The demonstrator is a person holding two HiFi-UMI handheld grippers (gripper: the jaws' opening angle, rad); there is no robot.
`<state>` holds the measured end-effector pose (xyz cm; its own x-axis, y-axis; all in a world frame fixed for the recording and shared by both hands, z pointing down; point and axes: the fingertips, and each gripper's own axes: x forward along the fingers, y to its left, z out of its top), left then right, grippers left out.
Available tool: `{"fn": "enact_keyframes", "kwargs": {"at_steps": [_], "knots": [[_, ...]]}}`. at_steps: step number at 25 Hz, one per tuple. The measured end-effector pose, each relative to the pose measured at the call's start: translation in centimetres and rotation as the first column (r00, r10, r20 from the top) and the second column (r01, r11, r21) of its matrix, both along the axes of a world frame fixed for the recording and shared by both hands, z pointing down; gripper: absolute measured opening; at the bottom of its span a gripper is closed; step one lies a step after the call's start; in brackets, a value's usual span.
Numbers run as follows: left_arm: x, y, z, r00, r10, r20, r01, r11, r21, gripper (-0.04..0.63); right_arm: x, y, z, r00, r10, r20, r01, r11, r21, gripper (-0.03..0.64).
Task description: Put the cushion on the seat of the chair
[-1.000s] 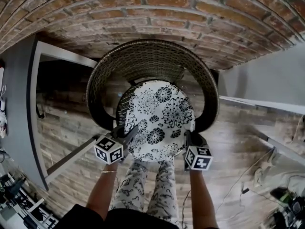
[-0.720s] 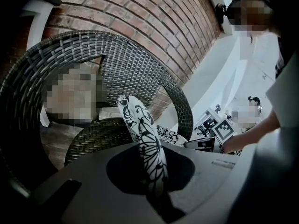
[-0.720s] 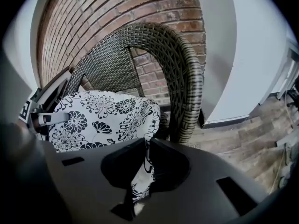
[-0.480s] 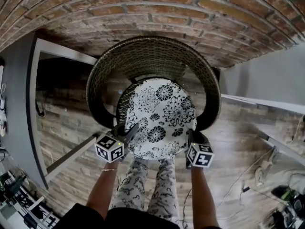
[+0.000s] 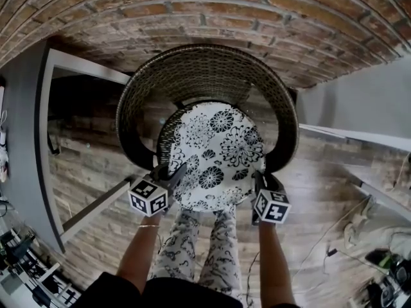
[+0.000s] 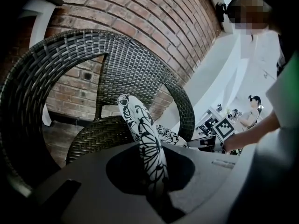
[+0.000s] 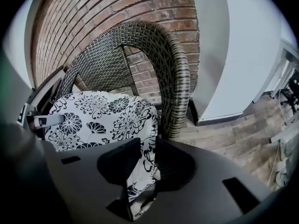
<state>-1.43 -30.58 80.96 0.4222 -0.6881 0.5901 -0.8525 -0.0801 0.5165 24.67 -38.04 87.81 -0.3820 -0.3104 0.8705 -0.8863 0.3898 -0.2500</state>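
A round white cushion (image 5: pixel 215 156) with black flowers lies over the seat of the dark wicker chair (image 5: pixel 205 63). My left gripper (image 5: pixel 174 174) is shut on the cushion's near left edge; in the left gripper view the cushion (image 6: pixel 140 125) runs edge-on out from between the jaws of the gripper (image 6: pixel 156 181). My right gripper (image 5: pixel 257 183) is at the near right edge. Its jaws are opening, and the cushion's (image 7: pixel 98 113) hem hangs loosely between them at the gripper (image 7: pixel 140 167), the pads standing apart from it.
The chair's curved back (image 7: pixel 173 64) rises behind the cushion against a brick wall (image 5: pixel 192 11). A grey frame (image 5: pixel 45 140) stands at the left and a white wall (image 5: pixel 359 101) at the right. The person's patterned trouser legs (image 5: pixel 192 249) are below, and cables (image 5: pixel 379 268) lie on the wooden floor.
The cushion and both grippers have edged slightly toward the chair's back. The left grip looks the same.
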Motion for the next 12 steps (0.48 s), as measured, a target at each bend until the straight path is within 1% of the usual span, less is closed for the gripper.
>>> {"fn": "enact_keyframes", "kwargs": {"at_steps": [2, 6, 12], "knots": [[-0.05, 0.06, 0.04, 1.0, -0.005, 0.0, 0.005, 1.0, -0.001, 0.012, 0.41, 0.07, 0.01, 1.0, 0.012, -0.009, -0.012, 1.0, 0.002, 0.115], [-0.13, 0.33, 0.04, 1.0, -0.014, -0.001, 0.014, 1.0, 0.0, 0.012, 0.87, 0.39, -0.02, 1.0, 0.03, -0.006, -0.03, 1.0, 0.003, 0.117], [-0.4, 0.71, 0.05, 1.0, -0.032, -0.001, 0.032, 0.999, 0.012, 0.012, -0.03, 0.62, -0.78, 0.999, 0.039, 0.024, -0.039, 0.999, 0.002, 0.115]]}}
